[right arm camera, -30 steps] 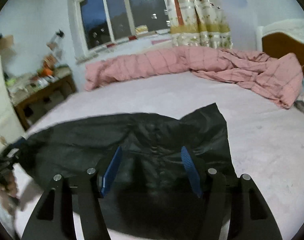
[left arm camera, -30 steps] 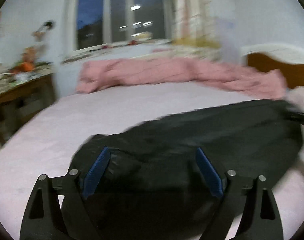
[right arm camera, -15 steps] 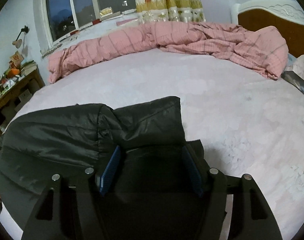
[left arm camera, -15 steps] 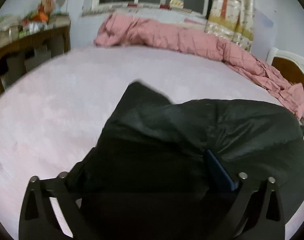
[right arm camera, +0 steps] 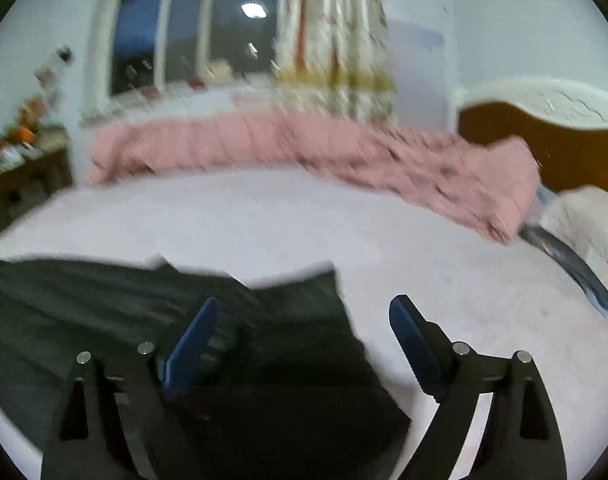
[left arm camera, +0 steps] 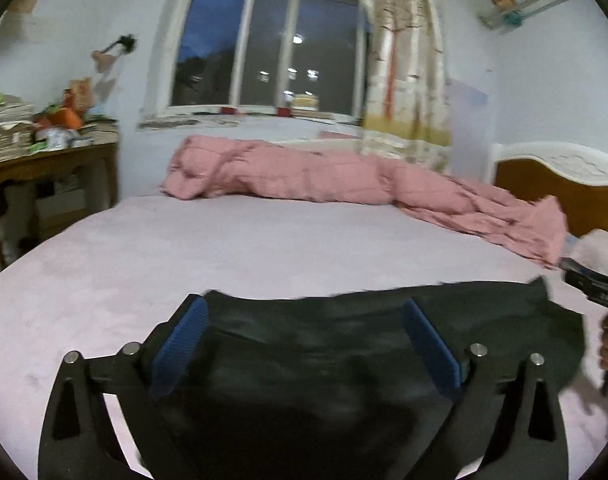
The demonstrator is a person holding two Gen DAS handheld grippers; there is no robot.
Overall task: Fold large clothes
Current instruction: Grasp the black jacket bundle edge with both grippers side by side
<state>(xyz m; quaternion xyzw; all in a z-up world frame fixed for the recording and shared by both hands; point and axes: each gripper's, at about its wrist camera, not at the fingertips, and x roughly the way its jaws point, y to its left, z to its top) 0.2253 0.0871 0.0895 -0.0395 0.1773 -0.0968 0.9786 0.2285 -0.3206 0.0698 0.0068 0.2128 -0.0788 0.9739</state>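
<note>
Left claw is hanging spread, closing slightly, over the black garment, which is lying folded on the bed. Right claw is opening above the garment's right edge, pinching nothing; further folds probably remain.

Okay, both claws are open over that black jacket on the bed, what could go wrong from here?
1. The puffy black jacket looks slippery and springy; now that it is let go, the fold may creep open.
2. The right claw, its jaws opening, sits at the jacket's right edge; one blue pad lies against the fabric and could drag it on withdrawal.
3. The left claw straddles the cloth, so pulling back low might ruffle it.
</note>
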